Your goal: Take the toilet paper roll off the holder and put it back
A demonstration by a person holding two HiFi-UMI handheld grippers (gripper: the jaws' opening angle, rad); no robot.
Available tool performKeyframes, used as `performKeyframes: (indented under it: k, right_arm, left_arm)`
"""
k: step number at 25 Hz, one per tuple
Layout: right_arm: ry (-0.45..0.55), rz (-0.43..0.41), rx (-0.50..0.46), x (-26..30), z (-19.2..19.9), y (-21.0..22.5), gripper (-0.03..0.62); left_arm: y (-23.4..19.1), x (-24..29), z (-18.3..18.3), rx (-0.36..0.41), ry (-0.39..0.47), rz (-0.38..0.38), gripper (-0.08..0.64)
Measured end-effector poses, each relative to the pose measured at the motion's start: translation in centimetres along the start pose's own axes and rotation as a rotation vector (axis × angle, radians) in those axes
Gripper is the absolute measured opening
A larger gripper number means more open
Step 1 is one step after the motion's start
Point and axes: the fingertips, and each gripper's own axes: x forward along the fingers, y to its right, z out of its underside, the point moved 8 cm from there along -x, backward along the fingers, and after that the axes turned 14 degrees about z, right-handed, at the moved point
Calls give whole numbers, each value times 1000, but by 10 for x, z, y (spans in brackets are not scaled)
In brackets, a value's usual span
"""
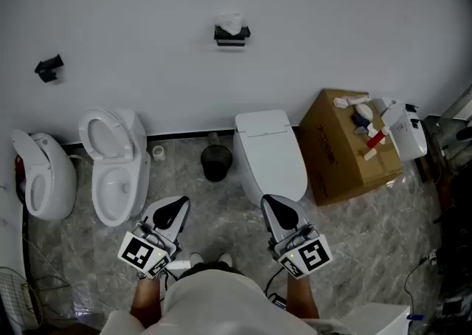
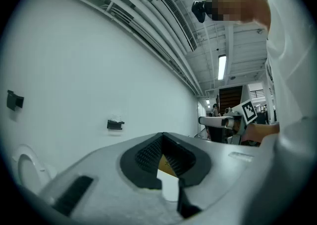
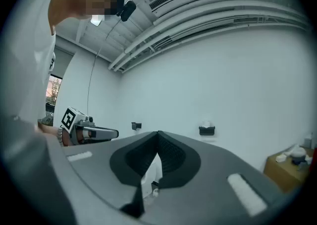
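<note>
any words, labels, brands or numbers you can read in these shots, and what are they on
No text in any view is legible.
Cardboard box: dark print on its side, too small to read.
Left gripper and right gripper: square black-and-white marker patterns on their cubes, no letters or numbers.

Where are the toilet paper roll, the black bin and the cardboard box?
toilet paper roll [image 1: 231,22], head view, on the white paper at its top.
black bin [image 1: 216,163], head view, on its dark middle.
cardboard box [image 1: 341,158], head view, on its brown side face.
</note>
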Motion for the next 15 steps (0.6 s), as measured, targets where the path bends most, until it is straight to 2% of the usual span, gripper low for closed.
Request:
performKeyframes:
  k: [8,15]
  right_arm:
    - [1,-1,-4,3,0,0,11]
    - [20,-4,18,0,1,2,11]
  left_arm:
    - [4,6,4,10,-15,40,-3]
    - [7,10,6,14,-20,43,-2]
